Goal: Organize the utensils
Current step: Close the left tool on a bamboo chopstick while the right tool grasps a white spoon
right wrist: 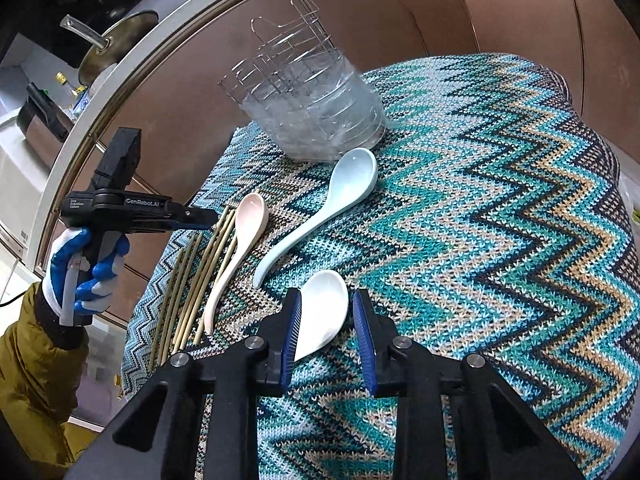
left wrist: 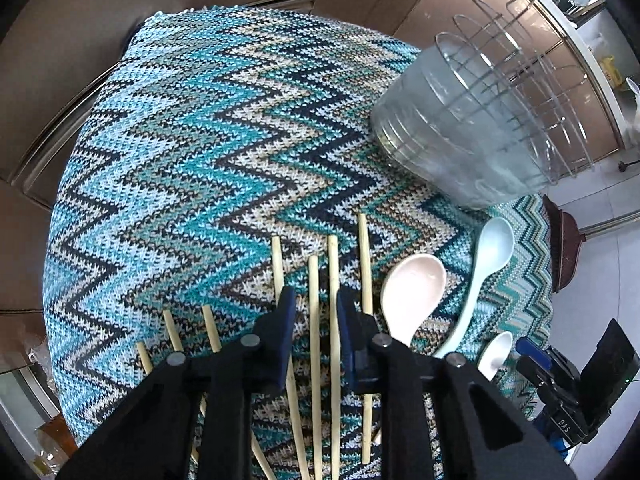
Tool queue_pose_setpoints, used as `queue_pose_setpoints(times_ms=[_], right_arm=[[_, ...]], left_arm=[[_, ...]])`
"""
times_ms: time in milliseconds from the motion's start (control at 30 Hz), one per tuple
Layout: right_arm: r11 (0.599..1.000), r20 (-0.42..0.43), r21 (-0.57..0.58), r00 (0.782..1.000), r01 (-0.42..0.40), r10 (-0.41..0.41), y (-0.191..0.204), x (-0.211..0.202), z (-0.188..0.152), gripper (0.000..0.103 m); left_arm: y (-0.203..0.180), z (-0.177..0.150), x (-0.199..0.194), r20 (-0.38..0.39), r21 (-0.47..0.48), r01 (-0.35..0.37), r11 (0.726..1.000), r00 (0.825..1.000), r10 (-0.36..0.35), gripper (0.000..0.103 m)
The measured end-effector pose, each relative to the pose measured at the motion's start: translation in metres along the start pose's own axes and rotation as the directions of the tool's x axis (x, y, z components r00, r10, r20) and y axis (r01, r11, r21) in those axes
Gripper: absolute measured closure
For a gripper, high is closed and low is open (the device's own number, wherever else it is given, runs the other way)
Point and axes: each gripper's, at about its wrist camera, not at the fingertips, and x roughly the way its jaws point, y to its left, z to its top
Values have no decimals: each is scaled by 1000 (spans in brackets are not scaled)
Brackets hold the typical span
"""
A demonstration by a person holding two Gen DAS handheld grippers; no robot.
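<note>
**Both grippers down on the utensils; grips not yet confirmed**

Left gripper [left wrist: 312,308]: jaws narrowed around two chopsticks [left wrist: 324,340] of the loose row lying on the zigzag cloth [left wrist: 180,140]. A gap shows on either side of the sticks, so I cannot tell if the pads press them. More sticks lie just outside both fingers, at 9 and 3 o'clock of the jaws.

Right gripper [right wrist: 326,320]: jaws straddle the white spoon [right wrist: 324,304], bowl between the pads. Left pad looks touching the bowl; the right pad stands apart. Partly closed, not clamped.

Other items: pink spoon [right wrist: 250,224] and pale blue spoon [right wrist: 340,196] lie between the sticks and the white spoon. The clear holder with wire rack [right wrist: 316,112] stands at 12 o'clock, at the cloth's far edge.

Risks, judged:
- Round, thin sticks may roll or scissor when pinched; one could drop out on lifting.
- Neighbouring sticks could be dragged along by the finger flanks.
- Glazed, curved spoon bowl is slippery; an off-centre pinch could squirt it out or tip it.
- Soft cloth may snag a fingertip.
</note>
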Motion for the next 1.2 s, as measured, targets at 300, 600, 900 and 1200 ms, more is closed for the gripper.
queue_pose_setpoints(times_ms=[300, 600, 900, 1200], right_arm=[[1000, -8, 4, 1000, -12, 12, -4, 5, 6, 75], [1000, -36, -3, 999, -27, 27, -9, 11, 7, 75], [999, -97, -9, 994, -50, 49, -10, 31, 17, 78], [996, -121, -25, 989, -85, 81, -9, 45, 19, 97]], left_arm=[[-5, 5, 13, -28, 13, -40, 999, 999, 40, 91], [-16, 6, 31, -49, 12, -67, 998, 996, 68, 92], [-23, 12, 38, -54, 19, -96, 995, 994, 97, 93], [-28, 10, 39, -46, 6, -117, 993, 992, 117, 98]])
